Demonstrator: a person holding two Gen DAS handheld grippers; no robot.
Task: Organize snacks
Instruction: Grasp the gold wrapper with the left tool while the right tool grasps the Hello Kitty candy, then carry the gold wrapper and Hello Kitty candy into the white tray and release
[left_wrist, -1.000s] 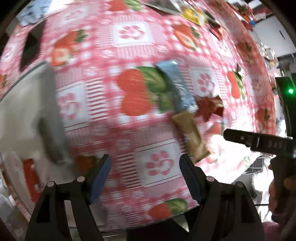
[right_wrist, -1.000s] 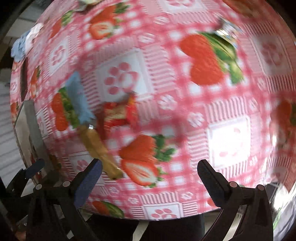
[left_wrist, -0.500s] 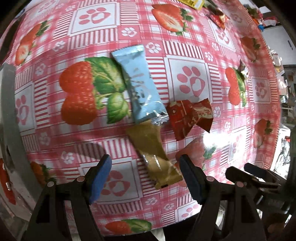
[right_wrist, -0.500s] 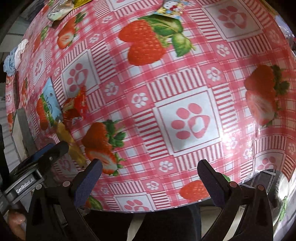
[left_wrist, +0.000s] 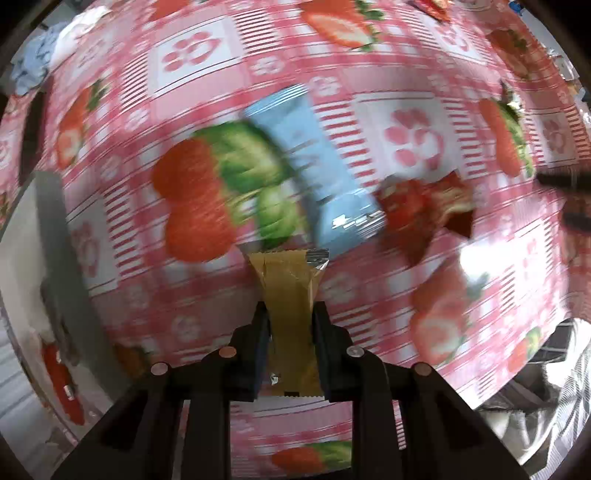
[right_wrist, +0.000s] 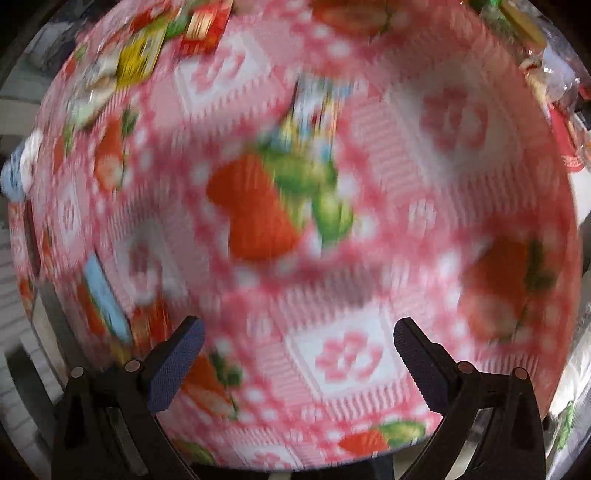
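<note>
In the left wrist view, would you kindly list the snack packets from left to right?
Tan foil snack packet clamped in the left gripper → light blue foil packet → crumpled red wrapper.

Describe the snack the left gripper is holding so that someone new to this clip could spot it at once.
On the strawberry tablecloth, find the blue packet lying beside a red wrapper. Just below the blue packet's end, the left gripper is shut on the tan packet. It is the only brownish-gold one, narrow, with crimped ends, and the only one between pads.
</note>
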